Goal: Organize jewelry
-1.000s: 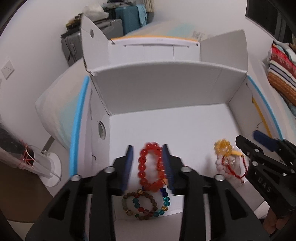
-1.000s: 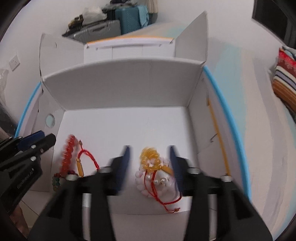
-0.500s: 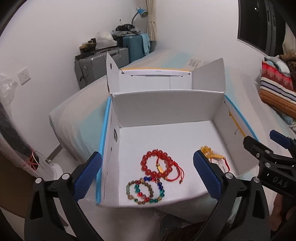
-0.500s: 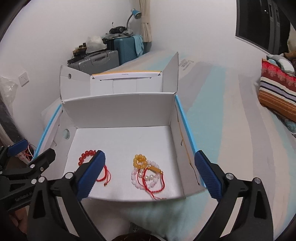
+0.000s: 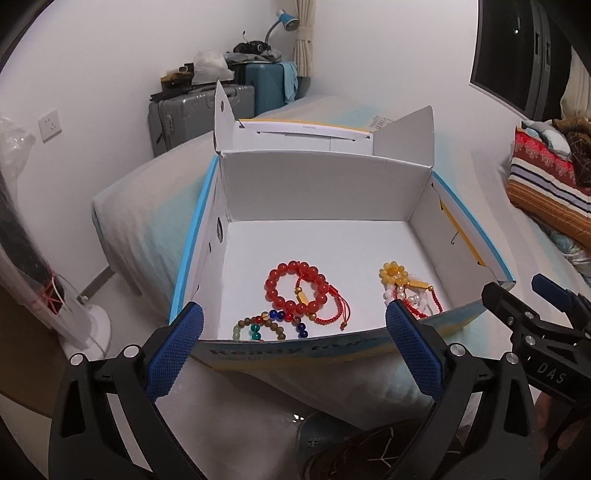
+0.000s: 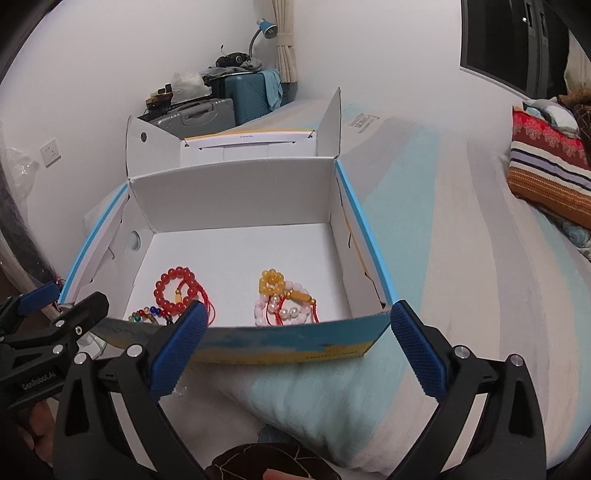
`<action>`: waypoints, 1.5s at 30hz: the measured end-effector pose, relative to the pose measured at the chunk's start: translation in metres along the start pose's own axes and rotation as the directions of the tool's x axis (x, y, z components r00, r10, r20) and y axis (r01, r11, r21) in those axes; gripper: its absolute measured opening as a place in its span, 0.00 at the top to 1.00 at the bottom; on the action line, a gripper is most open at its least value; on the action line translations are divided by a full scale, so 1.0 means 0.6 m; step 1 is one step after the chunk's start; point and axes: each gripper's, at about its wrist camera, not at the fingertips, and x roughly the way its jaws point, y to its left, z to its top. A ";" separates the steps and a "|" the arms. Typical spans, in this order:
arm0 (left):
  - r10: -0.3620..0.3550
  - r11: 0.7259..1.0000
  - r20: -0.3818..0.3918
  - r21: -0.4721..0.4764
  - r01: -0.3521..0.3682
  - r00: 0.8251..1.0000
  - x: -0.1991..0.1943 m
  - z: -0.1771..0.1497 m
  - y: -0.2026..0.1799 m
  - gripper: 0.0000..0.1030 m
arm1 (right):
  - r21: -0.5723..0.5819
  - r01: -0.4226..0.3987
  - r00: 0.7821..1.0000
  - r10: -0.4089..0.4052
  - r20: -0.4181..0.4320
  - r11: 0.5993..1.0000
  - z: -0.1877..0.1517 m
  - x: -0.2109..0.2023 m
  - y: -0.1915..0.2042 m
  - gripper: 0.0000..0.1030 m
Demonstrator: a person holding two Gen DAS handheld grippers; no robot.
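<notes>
An open white cardboard box sits on a bed. Inside lie a red bead bracelet, a multicoloured bead bracelet, a red cord bracelet with a gold charm, and a yellow and pink bead pile with red cord. My left gripper is open and empty, held back in front of the box's near wall. My right gripper is open and empty, also before the near wall. Each gripper shows at the edge of the other view.
The box's lid flaps stand up at the back. Suitcases and a blue lamp are against the far wall. A striped blanket lies at the right. A white fan base stands on the floor at the left.
Both grippers have opened wide, let go of the bracelets and pulled back out of the box. The bracelets now lie on the box floor.
</notes>
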 end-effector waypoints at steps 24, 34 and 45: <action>0.021 0.999 0.004 0.042 -0.021 1.000 0.001 -0.010 -0.015 0.06 | 0.003 0.019 1.000 -0.019 -0.022 1.000 -0.012 0.011 -0.008 0.07; 0.029 0.998 0.010 0.053 -0.030 1.000 0.000 -0.011 -0.021 0.06 | 0.003 0.022 0.999 -0.022 -0.027 1.000 -0.015 0.011 -0.012 0.07; 0.016 0.999 -0.016 0.039 -0.015 1.000 0.006 -0.013 -0.020 0.06 | 0.007 0.022 0.999 -0.022 -0.029 1.000 -0.016 0.013 -0.015 0.07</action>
